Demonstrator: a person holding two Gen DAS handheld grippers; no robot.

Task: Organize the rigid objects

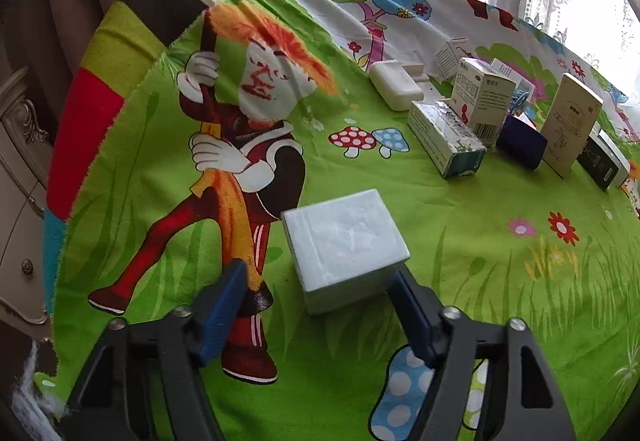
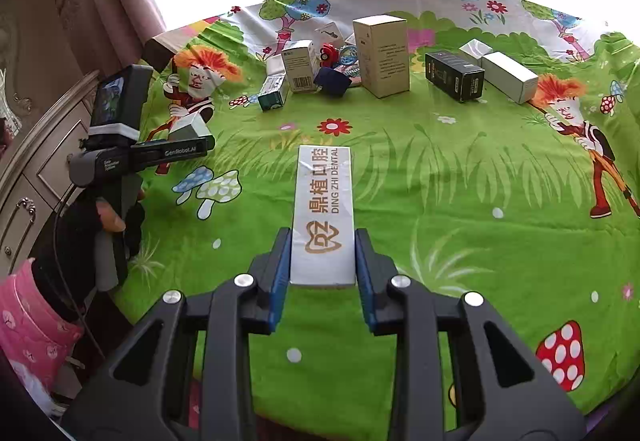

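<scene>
My left gripper point(image 1: 320, 281) is open; a pale grey-white box point(image 1: 346, 249) stands on the green cartoon cloth between and just ahead of its blue pads point(image 1: 224, 317), with a clear gap on the left side. My right gripper point(image 2: 322, 241) is shut on a long white box printed "DING ZHI DENTAL" point(image 2: 324, 209), which points away from me over the cloth. The left gripper also shows in the right wrist view point(image 2: 188, 149), with the pale box point(image 2: 190, 127) at its tip.
A cluster of boxes stands at the far side: a tall beige box point(image 2: 382, 55), a black box point(image 2: 454, 75), a white long box point(image 2: 508, 77), a barcode box point(image 2: 300, 67), a dark blue object point(image 2: 332, 81). A dresser point(image 2: 36, 161) is at the left, a curtained window behind.
</scene>
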